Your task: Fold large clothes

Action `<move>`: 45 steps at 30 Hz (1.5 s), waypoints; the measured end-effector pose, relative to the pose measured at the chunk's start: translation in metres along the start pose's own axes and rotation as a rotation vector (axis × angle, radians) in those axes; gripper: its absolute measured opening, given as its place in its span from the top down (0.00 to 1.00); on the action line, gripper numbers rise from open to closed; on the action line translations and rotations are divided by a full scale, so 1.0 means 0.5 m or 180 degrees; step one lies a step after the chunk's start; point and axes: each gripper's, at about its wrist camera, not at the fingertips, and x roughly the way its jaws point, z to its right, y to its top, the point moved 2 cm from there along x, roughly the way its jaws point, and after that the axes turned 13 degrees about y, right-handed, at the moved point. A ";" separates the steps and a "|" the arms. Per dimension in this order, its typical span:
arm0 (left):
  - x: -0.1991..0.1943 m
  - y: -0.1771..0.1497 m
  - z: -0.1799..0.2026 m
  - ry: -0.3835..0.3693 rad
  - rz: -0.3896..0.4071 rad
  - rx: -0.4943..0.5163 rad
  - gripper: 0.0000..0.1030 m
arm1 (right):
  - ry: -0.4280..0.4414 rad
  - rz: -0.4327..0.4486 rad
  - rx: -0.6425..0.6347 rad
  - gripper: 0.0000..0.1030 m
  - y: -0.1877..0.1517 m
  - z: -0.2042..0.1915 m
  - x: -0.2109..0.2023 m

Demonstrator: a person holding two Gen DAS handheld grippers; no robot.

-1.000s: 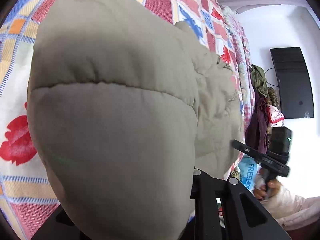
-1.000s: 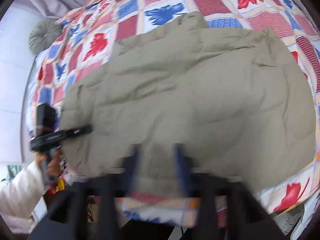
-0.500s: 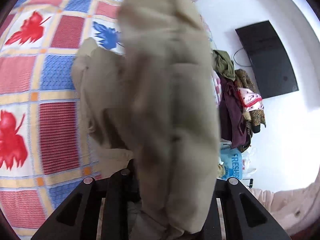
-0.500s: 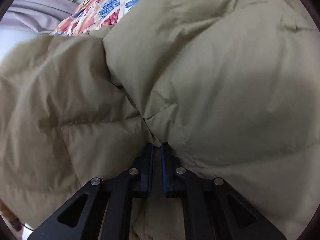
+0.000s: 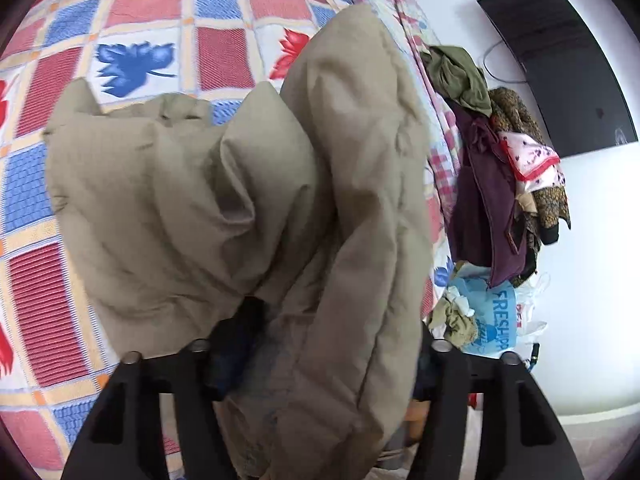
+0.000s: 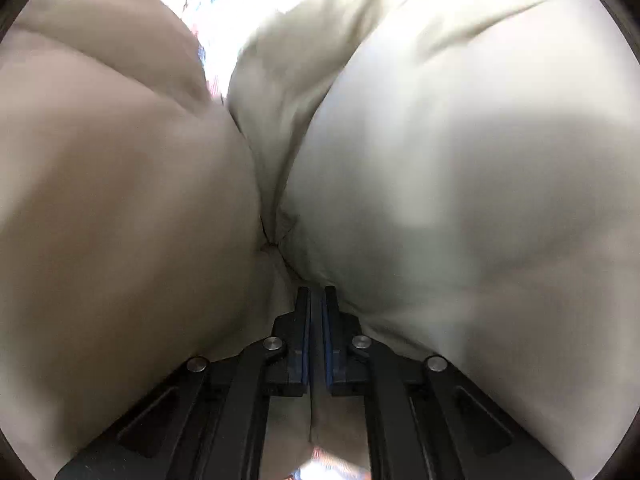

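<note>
Padded khaki coat [image 5: 240,200] heaped on patchwork quilt [image 5: 132,20] of red, blue and white squares with leaf prints, bunched into thick rolls, one long fold [image 5: 360,220] running from about twelve o'clock down to six o'clock of the left wrist view and draping between the left gripper's arms

Left gripper [image 5: 320,344] with jaws opening, spread wide, thick fold of coat lying loosely between them; left finger [image 5: 240,332] half buried under fabric at about seven o'clock, right finger mostly hidden behind the fold, no visible pinch on the cloth

Right gripper [image 6: 316,300] clenched on the coat, blue-lined pads nearly together at six o'clock of its view, a thin pleat of khaki fabric pinched in the slit, puffy quilted sections bulging away at nine and three o'clock, a sliver of quilt showing at twelve o'clock

Pile of hanging clothes [image 5: 492,168] at three o'clock beside the bed edge: olive, dark purple, patterned brown, a pink cloth with red trim

Dark wall-mounted screen [image 5: 568,64] at two o'clock on white wall

Blue printed bag [image 5: 496,320] at four o'clock, below the hanging clothes
</note>
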 end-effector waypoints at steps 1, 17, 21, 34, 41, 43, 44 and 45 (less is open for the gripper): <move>0.012 0.000 0.013 -0.0060 -0.0036 0.0085 0.29 | -0.0003 0.0055 0.0014 0.94 -0.002 0.005 -0.027; 0.276 0.069 0.053 -0.0375 -0.0349 0.0190 0.29 | -0.0133 0.0567 0.0028 0.40 -0.093 0.045 -0.308; 0.279 0.073 0.058 -0.0319 -0.0367 0.0237 0.29 | 0.0265 0.0566 -0.0157 0.38 -0.126 0.004 -0.346; 0.052 0.103 0.009 0.0666 0.1088 0.0385 0.29 | -0.0326 0.0379 0.0100 0.35 -0.093 0.022 -0.268; 0.085 0.129 -0.162 0.1136 0.1047 -0.0237 0.29 | -0.0463 0.0411 -0.0147 0.82 -0.072 -0.011 -0.258; 0.097 0.140 -0.141 0.1169 0.1089 -0.0140 0.29 | -0.0674 0.0479 -0.0511 0.86 -0.065 -0.052 -0.266; 0.107 0.144 -0.126 0.1157 0.1103 -0.0090 0.29 | -0.0774 0.0497 -0.0624 0.87 -0.064 -0.065 -0.271; 0.117 0.153 -0.106 0.1110 0.1111 -0.0049 0.29 | -0.0853 0.0504 -0.0688 0.88 -0.064 -0.072 -0.278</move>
